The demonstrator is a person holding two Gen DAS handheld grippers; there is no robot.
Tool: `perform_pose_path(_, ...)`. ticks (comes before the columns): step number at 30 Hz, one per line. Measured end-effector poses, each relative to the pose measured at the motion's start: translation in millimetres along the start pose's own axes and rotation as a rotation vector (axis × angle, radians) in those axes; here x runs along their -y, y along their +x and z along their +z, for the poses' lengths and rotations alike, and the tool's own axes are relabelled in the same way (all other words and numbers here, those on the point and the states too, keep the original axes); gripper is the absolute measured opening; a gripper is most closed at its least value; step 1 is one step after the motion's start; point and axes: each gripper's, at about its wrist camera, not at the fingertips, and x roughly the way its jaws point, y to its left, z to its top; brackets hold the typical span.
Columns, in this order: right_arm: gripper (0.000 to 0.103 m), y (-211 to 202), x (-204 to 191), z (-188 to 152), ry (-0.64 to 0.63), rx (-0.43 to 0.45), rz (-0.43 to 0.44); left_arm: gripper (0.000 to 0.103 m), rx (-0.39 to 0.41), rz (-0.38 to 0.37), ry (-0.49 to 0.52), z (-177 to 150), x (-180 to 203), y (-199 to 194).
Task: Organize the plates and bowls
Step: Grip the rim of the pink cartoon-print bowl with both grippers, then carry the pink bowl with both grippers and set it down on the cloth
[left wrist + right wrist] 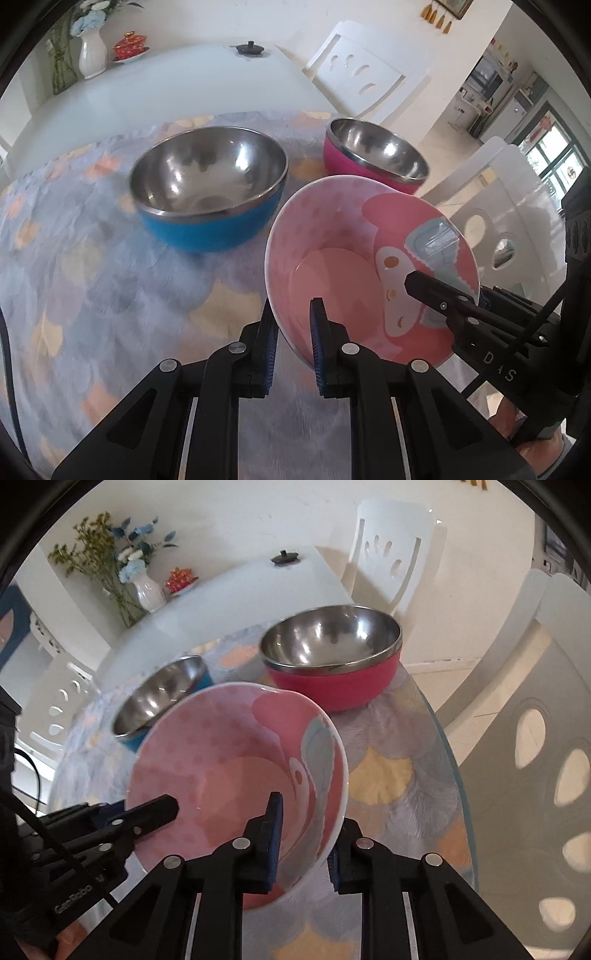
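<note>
A pink cartoon bowl (pixel 332 266) is held tilted above the table by both grippers. My left gripper (pixel 293 347) is shut on its near-left rim. My right gripper (pixel 306 834) is shut on its right rim; the bowl also fills the right wrist view (pixel 221 760). The right gripper's finger (pixel 436 291) reaches into the bowl in the left wrist view, and the left gripper's finger (pixel 155 810) shows in the right wrist view. A blue steel-lined bowl (pixel 210 184) and a magenta steel-lined bowl (pixel 373 155) stand upright on the table behind; they also show in the right wrist view, blue (pixel 162 701) and magenta (pixel 332 657).
A floral tablecloth (pixel 92 277) covers the near part of a white table (pixel 184 85). At the far end stand a white vase with flowers (pixel 92 55), a red lidded dish (pixel 129 46) and a black lid (pixel 250 48). White chairs (pixel 362 74) stand around the table.
</note>
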Motion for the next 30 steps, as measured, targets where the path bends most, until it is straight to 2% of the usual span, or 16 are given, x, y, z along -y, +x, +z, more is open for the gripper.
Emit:
perform_pose_path(6, 0.02, -42.2, -29.1, -27.8, -0.067, 0.031, -0.004, 0.014, 0.061, 0.027, 0.03, -30.4, 4.4, -48.9)
perform_pose_path(12, 0.021, -67.8, -52.7, -65.4, -0.079, -0.009, 0.057, 0.014, 0.089, 0.046, 0.001, -75.1, -7.4, -93.4)
perform_pose_path(20, 0.022, -54.0, -83.7, -115.7, -0.118, -0.128, 0.074, 0.014, 0.044, 0.075, -0.072, -122.0, -29.9, -92.7)
perform_pose_path(24, 0.022, -47.7, -84.9, -122.1, -0.12, -0.153, 0.061, 0.014, 0.044, 0.09, -0.061, -130.0, -27.4, -89.8)
perform_pose_path(30, 0.022, -39.5, -81.5, -123.0, -0.1, -0.179, 0.048, 0.014, -0.004, 0.094, -0.075, -137.8, -31.4, -72.8)
